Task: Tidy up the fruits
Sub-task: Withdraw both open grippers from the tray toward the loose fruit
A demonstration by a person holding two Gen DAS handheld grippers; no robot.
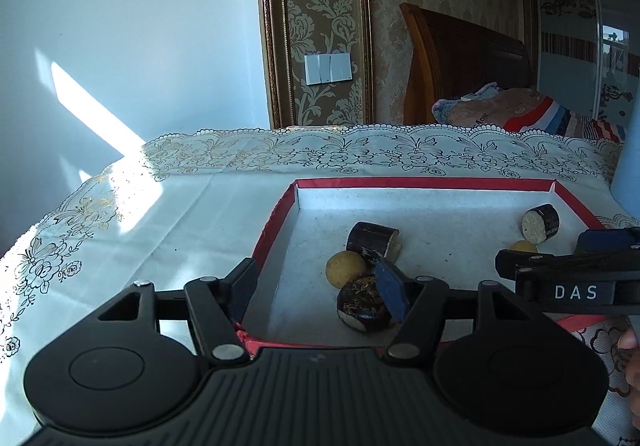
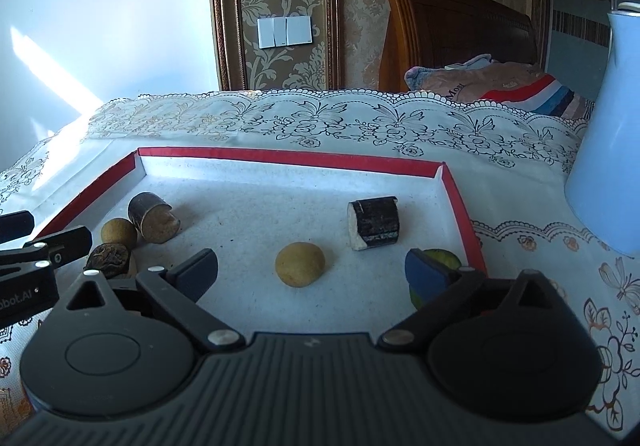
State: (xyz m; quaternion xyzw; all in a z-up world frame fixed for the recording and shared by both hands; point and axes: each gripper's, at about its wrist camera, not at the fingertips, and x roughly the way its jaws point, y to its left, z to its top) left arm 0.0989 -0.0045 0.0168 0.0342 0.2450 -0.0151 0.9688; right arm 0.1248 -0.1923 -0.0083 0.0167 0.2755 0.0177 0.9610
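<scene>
While the left gripper [image 1: 320, 286] stands open over the red-rimmed tray [image 1: 420, 183] on the desk [image 1: 180, 213], a dark fruit piece [image 1: 362, 304] lies untouched beside one pad. Seen from the right wrist, the right gripper [image 2: 312, 270] gapes wide around a yellow ball [image 2: 300, 264] without touching it.

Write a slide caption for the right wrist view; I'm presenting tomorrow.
Open right claw over a red-rimmed tray, a yellow fruit between its fingers.
</scene>
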